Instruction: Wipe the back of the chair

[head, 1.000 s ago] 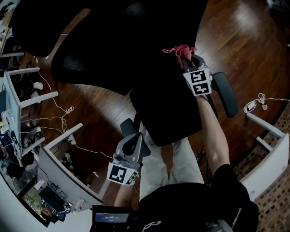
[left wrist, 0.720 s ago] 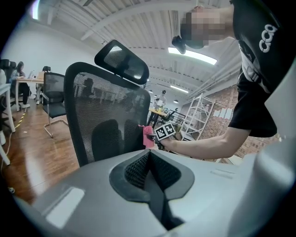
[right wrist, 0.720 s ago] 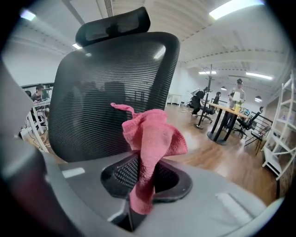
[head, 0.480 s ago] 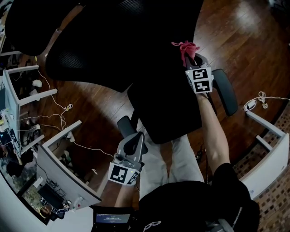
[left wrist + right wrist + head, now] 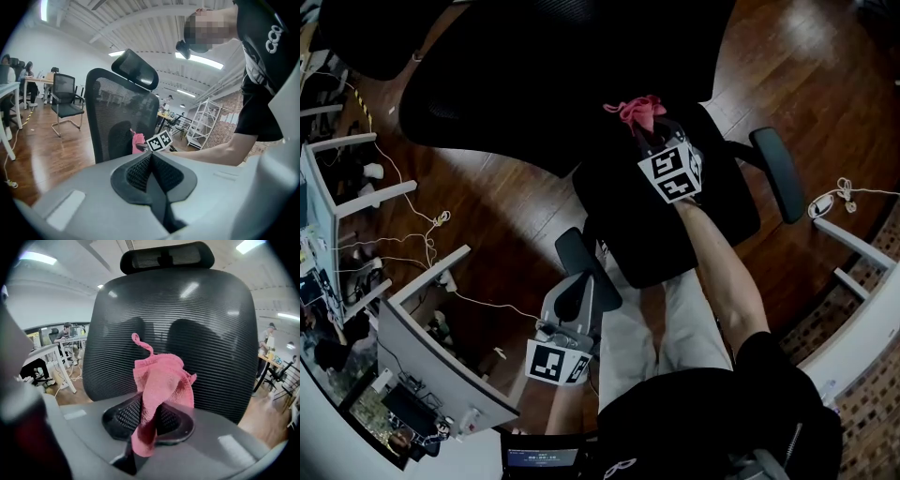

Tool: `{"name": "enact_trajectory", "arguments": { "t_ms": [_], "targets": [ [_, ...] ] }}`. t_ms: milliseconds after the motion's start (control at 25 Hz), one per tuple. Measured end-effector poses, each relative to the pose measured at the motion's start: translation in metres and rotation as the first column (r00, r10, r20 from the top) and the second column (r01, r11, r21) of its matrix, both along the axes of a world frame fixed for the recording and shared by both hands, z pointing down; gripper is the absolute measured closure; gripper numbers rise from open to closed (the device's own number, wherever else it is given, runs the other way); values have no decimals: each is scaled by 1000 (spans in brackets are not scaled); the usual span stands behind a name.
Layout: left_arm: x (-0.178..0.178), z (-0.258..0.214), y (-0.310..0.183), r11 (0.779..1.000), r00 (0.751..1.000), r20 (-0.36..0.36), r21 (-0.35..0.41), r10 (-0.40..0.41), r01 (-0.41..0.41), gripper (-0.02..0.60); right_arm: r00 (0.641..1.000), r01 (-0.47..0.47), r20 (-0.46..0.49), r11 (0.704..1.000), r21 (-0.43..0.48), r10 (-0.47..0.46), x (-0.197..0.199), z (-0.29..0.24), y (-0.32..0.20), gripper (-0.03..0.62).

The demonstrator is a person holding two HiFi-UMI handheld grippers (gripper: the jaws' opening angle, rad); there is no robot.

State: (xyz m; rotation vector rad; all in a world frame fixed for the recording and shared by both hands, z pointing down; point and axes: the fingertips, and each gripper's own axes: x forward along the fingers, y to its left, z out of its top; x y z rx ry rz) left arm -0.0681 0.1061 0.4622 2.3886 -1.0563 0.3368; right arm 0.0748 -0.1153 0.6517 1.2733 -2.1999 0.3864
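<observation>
The right gripper (image 5: 649, 131) has slid leftward along the chair back (image 5: 211, 333), its jaws clamped on a crumpled pink cloth (image 5: 161, 380) held close to the dark ribbed mesh below the headrest (image 5: 166, 256). The left gripper (image 5: 151, 161), its jaws together on nothing, hangs low beside the chair.

Chair back (image 5: 197, 329): black mesh with fine horizontal ribbing; headrest (image 5: 166, 256) also black.
Cloth (image 5: 161, 380): uniform pink, pebbled weave.
Left gripper (image 5: 152, 169) and right gripper (image 5: 149, 414): grey bodies, with black cross-hatched fingers (image 5: 123, 419).
Marker cube (image 5: 670, 173) on the right gripper: black square patterns on white.
Floor (image 5: 825, 75): reddish-brown wood planks.
Person's shirt (image 5: 712, 422): black.
Trousers (image 5: 684, 323): pale, possibly beige; dim light limits certainty.
</observation>
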Motion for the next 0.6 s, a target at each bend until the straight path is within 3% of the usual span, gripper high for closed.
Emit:
{"name": "enact_trajectory", "arguments": {
  "t_ms": [600],
  "targets": [
    [-79, 12, 17, 999, 1000, 1, -23, -28, 28, 594, 975, 221, 34, 975, -22, -220, -170, 9, 54, 543]
  ]
}}
